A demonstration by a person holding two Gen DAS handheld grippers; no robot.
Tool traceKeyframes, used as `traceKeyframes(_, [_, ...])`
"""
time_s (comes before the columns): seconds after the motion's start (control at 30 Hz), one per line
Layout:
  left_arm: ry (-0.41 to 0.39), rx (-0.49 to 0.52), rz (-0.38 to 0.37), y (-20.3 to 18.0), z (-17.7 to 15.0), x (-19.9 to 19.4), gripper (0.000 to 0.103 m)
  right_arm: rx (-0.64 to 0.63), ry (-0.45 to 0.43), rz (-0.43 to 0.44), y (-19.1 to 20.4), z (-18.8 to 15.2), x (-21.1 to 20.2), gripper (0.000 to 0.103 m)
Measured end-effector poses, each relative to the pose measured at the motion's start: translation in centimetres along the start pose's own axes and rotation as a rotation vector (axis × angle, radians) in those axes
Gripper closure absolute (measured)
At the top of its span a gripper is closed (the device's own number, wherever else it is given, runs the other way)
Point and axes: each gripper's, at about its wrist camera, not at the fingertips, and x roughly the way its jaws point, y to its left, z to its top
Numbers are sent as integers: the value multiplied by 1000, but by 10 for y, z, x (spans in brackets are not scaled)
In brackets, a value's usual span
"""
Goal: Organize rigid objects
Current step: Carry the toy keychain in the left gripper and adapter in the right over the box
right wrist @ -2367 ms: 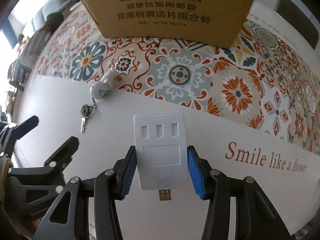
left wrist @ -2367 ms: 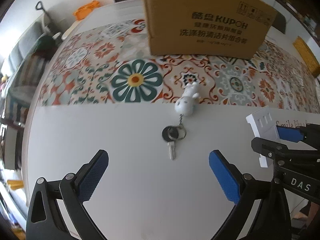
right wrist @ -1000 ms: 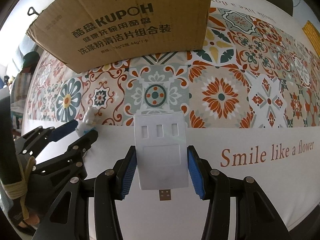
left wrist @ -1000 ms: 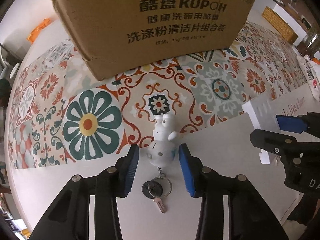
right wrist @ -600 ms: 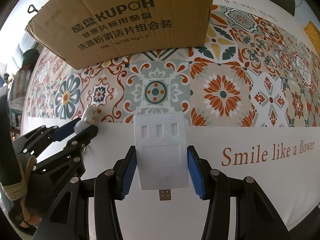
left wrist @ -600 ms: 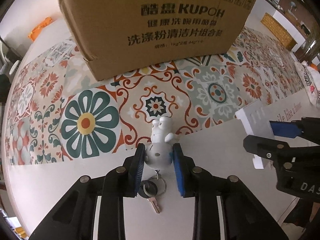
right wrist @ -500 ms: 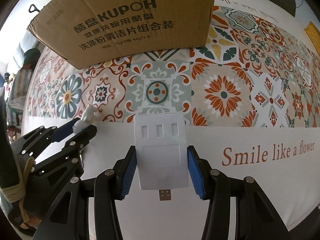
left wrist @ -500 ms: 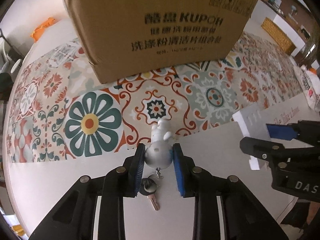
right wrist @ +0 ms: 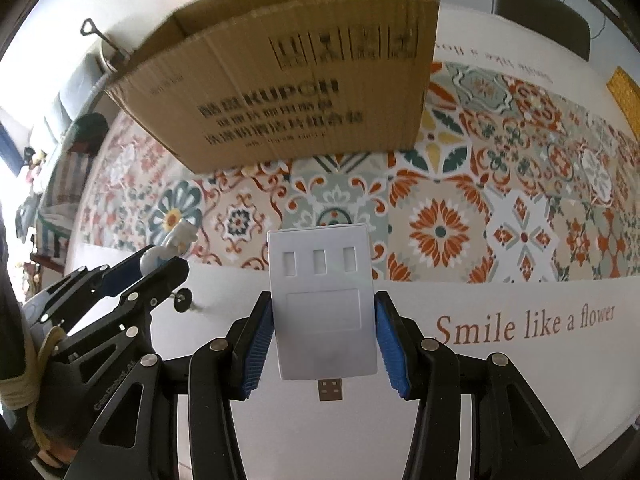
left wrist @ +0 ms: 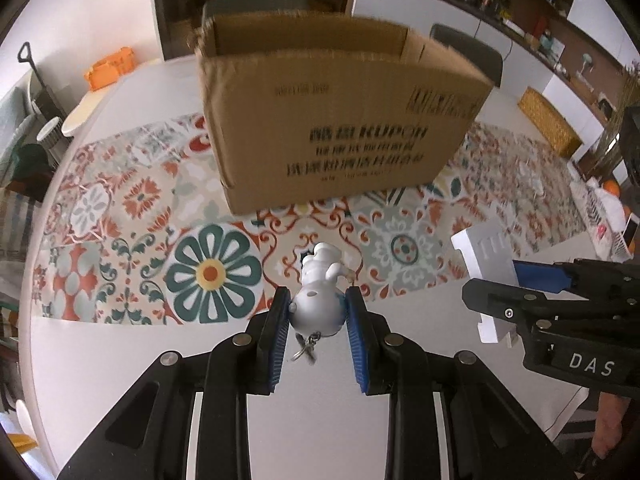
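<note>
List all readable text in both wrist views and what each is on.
"KUPOH": cardboard box, with Chinese lines and handling symbols too blurred to read.
"Smile like a flower": tablecloth; mirrored line on its far edge is unreadable.
"DAS": right gripper body, left wrist view.
"GenRobot.AI": left gripper body, small, barely legible.
None visible on the white USB hub or the keychain figure.

We list: matt corrugated cardboard box [left wrist: 340,120]; glossy white plastic figurine [left wrist: 318,300]; smooth matt white plastic USB hub [right wrist: 323,304]; ribbed blue rubber pads [right wrist: 390,344]; smooth printed tablecloth [right wrist: 500,320].
</note>
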Motion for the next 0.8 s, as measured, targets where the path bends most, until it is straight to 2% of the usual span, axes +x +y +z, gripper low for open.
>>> traceKeyframes(0.8, [-331,30,-8,-17,62,-112,75,-30,-367,80,13,27,-118,53])
